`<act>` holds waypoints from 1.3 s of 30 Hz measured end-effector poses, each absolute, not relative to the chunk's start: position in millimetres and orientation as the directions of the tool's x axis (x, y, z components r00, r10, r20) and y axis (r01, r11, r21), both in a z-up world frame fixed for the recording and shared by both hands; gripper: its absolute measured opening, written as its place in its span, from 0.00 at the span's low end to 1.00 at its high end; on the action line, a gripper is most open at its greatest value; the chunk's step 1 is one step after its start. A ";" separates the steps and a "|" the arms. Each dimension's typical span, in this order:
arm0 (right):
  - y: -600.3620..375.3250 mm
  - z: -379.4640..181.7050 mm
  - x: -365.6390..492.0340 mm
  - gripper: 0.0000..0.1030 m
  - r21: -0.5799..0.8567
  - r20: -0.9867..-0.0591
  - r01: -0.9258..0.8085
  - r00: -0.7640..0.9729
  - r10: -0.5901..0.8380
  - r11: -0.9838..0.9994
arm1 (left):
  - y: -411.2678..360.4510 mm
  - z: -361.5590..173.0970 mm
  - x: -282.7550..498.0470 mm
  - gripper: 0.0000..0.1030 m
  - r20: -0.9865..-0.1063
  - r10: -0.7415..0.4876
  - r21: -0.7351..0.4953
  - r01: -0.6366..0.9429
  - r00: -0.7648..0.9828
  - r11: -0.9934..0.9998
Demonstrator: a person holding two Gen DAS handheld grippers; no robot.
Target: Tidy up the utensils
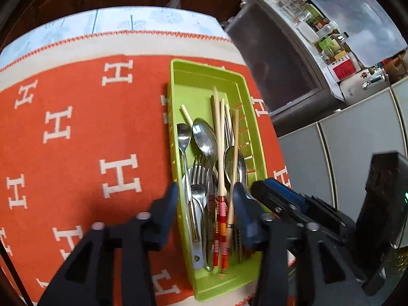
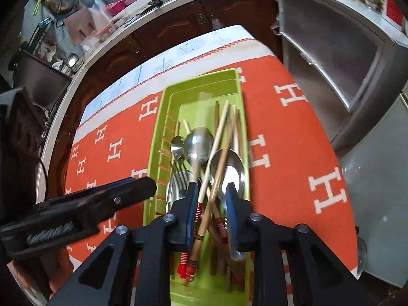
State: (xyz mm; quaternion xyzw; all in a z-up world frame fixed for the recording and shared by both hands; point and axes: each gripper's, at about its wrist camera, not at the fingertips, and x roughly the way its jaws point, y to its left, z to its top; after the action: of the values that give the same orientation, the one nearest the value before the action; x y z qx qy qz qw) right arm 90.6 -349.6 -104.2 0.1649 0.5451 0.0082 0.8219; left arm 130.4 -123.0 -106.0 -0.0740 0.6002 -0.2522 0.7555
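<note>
A lime green utensil tray lies on an orange cloth with white H letters. It holds steel spoons, forks and wooden chopsticks with red-striped ends, all mixed together. My left gripper is open and straddles the tray's near end above the handles. My right gripper is open low over the same tray, with chopsticks and a spoon between its fingers, not clamped. The right gripper also shows in the left wrist view.
The orange cloth covers the table, with a white border at the far edge. A grey cabinet stands to the right of the table. A kitchen counter with pots runs behind. The left gripper's body reaches in at the tray's left.
</note>
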 end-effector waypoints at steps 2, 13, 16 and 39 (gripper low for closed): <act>-338.8 -108.9 98.8 0.23 0.273 -0.896 0.159 0.400 0.191 0.949 | -119.5 -99.3 127.2 0.48 -0.869 -0.463 -0.398 0.308 0.176 0.864; -308.0 -102.5 97.6 0.22 0.303 -0.892 0.122 0.385 0.237 0.945 | -83.7 -64.8 101.8 0.63 -0.874 -0.382 -0.276 0.341 0.300 0.899; -300.5 -95.2 85.9 0.22 0.303 -0.891 0.110 0.384 0.241 0.947 | -66.7 -55.2 92.1 0.74 -0.868 -0.351 -0.239 0.324 0.351 0.915; -218.7 42.9 -31.4 0.69 0.294 -0.785 -0.040 0.560 0.265 0.955 | 21.1 20.3 -2.3 0.99 -0.780 -0.070 -0.013 0.095 0.622 0.995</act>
State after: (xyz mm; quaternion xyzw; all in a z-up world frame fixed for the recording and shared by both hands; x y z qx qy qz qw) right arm -31.4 -218.7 42.9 0.1218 0.4609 0.0872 0.8747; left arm -2.3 21.1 20.3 0.0148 0.4324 -0.0458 0.9004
